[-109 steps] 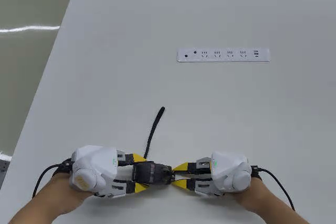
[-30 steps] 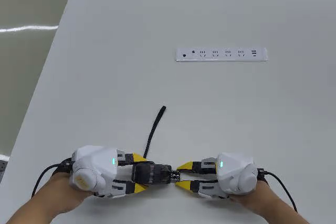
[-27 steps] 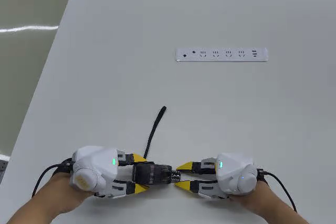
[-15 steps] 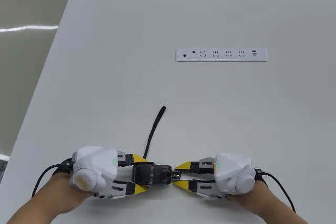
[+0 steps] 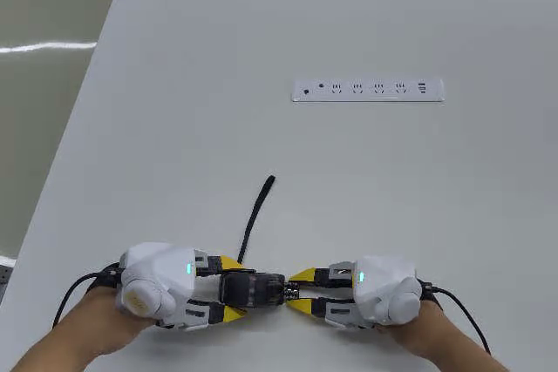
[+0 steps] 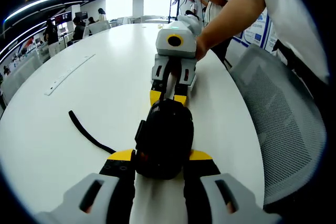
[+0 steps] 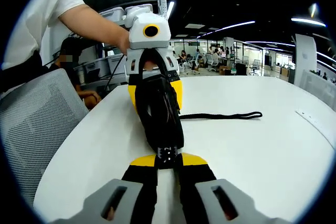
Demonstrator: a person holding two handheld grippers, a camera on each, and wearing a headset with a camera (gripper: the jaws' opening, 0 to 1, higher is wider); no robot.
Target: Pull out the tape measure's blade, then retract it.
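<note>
While the two grippers meet nose to nose at the near edge of the white table (image 5: 261, 84), the tape measure (image 5: 253, 289) lies between them, a black case resting on the tabletop. The left gripper (image 5: 233, 287) has its yellow-tipped jaws closed on the case, one tip on each side. The right gripper (image 5: 299, 290) faces it from the other side, its jaws drawn in to a narrow gap just at the front of the case. In the right gripper view a small metal hook (image 7: 167, 154) (the end of the blade) sits between those tips, and they seem to be pinching it, though the contact is too small to be sure of. Hardly any blade shows between the hook and the case. A black strap (image 5: 256, 218) runs from the case away across the table, lying flat in a slight curve, with its free end pointing toward the far side. Well beyond it a white power strip (image 5: 368, 90) lies flat on the table. A hand holds each gripper from behind, and a dark cable trails from each toward the person.
</note>
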